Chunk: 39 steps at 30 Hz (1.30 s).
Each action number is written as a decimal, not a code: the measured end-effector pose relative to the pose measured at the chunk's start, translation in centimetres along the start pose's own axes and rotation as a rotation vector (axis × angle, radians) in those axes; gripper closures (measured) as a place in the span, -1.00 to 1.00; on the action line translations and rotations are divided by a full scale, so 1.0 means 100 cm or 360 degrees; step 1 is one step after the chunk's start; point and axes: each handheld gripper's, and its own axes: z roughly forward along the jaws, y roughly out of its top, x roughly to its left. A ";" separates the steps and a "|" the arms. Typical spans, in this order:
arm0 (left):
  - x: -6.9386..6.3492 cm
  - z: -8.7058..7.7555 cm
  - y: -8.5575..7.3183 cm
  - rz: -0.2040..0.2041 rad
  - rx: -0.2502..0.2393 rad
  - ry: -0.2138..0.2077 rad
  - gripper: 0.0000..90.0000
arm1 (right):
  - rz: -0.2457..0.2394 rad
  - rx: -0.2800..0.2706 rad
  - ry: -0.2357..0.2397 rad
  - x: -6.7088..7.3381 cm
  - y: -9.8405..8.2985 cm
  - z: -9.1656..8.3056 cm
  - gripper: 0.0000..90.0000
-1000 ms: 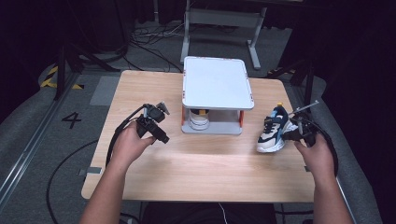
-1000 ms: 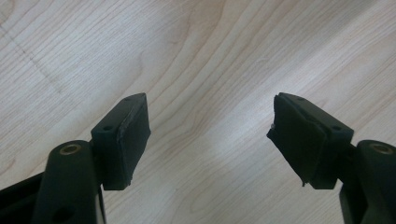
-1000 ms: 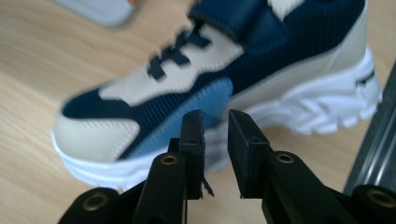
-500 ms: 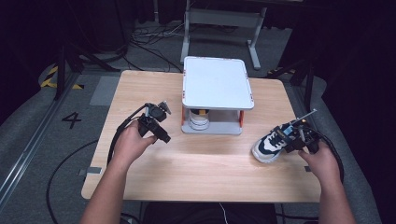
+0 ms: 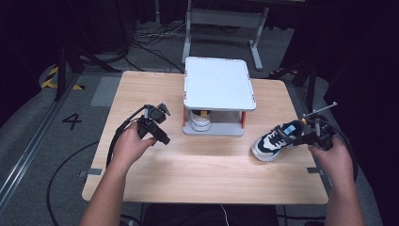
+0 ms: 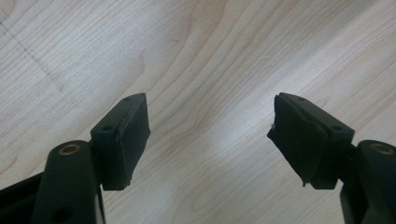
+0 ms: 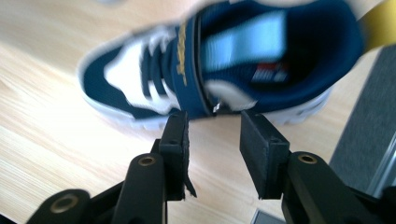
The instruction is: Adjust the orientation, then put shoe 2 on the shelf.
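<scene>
Table (image 5: 207,169), light wood. Centre-back: small two-level stand (image 5: 217,89), white top, orange posts at the front. Top level bare. Lower level holds one white sneaker (image 5: 201,121), tucked under the top at the left side; seen from the high view, rest of it hidden.

Blue/white sneaker (image 5: 275,141) lies on the table to the right of the stand, well apart from it, near the right edge. Toe points toward the person's left, heel toward the R hand. In the right gripper view (image 7: 219,70): navy upper, white panels, pale blue strap, blurred.

R gripper (image 5: 306,138) at the sneaker's heel end. Jaws partly apart, have just been opening. Pads (image 7: 177,140) sit just short of the sole edge, nothing between them, no grip on the shoe.

L gripper (image 5: 157,129) left of the stand, low over the table. Jaws wide apart in the left gripper view, pads (image 6: 123,135) over bare wood, holding nothing.
</scene>
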 end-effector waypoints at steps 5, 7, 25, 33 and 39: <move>-0.003 0.000 0.000 0.0008 0.0003 0.0002 -0.38 | 0.0023 -0.0146 -0.0005 0.001 0.015 -0.010 0.25; -0.003 0.000 -0.001 0.0017 0.0016 0.0006 -0.38 | 0.0001 -0.0198 -0.0030 0.000 0.023 -0.006 0.19; 0.006 -0.004 -0.024 -0.0066 0.0016 0.0034 -0.38 | 0.0040 -0.0061 -0.0051 -0.008 0.039 0.015 0.95; 0.005 -0.001 -0.021 -0.0058 0.0021 0.0024 -0.38 | -0.0169 -0.0105 -0.0079 0.030 0.042 -0.006 0.97; 0.004 0.000 -0.019 -0.0047 0.0029 0.0014 -0.38 | -0.0272 -0.0205 -0.0022 0.067 0.035 -0.029 0.96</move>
